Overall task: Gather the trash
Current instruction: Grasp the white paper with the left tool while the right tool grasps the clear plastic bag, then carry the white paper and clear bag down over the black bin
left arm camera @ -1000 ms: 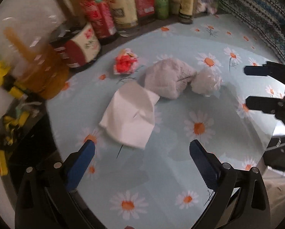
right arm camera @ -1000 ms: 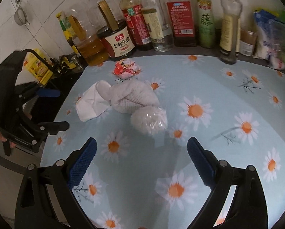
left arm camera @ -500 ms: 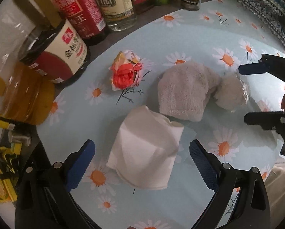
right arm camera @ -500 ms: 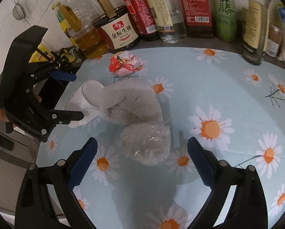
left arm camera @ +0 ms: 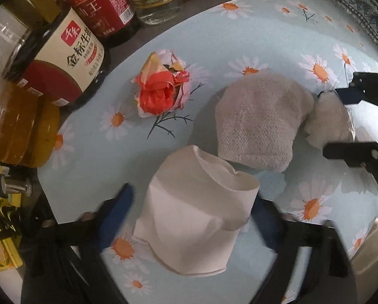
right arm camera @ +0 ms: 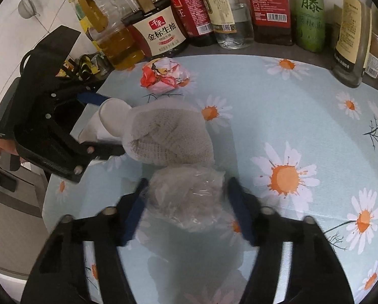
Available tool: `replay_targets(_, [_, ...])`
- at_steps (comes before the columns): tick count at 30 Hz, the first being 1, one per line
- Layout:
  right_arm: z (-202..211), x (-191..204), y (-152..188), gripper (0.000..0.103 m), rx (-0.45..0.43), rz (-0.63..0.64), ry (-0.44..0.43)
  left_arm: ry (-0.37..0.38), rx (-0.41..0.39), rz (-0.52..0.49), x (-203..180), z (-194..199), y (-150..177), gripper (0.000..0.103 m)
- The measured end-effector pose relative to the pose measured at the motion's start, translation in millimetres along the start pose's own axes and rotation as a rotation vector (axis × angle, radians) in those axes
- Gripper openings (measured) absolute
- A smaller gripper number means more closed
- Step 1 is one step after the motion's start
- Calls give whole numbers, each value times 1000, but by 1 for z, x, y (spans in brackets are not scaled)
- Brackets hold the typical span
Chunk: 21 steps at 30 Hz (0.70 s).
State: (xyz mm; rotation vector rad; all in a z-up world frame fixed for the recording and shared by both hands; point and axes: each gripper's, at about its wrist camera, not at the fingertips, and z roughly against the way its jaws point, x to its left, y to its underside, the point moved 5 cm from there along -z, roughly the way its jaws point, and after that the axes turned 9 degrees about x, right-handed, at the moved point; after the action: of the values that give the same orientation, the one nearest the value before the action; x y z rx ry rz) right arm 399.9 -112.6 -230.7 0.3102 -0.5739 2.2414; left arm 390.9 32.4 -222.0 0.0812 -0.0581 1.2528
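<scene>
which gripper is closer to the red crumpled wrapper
Left. The left gripper straddles the white tissue just beside the red wrapper; the right gripper sits at the plastic wad, beyond the grey cloth.

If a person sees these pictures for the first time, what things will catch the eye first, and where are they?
First the crumpled red and white wrapper, lying alone near the bottles at the back of the daisy tablecloth. Then the two tools closing, each around one piece: the left tool around the white paper tissue, the right tool around the clear plastic wad. Between these lies a grey textured cloth.
</scene>
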Motion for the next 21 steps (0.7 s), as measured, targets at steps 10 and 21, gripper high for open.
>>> replay_targets(10, [16,-2,4,58,-23,8,-23,6,-39,65,1,20,4,72])
replay_targets(21, [43,9,29,58,-58,-3,-12,29,-81,151,-21,45,45,72])
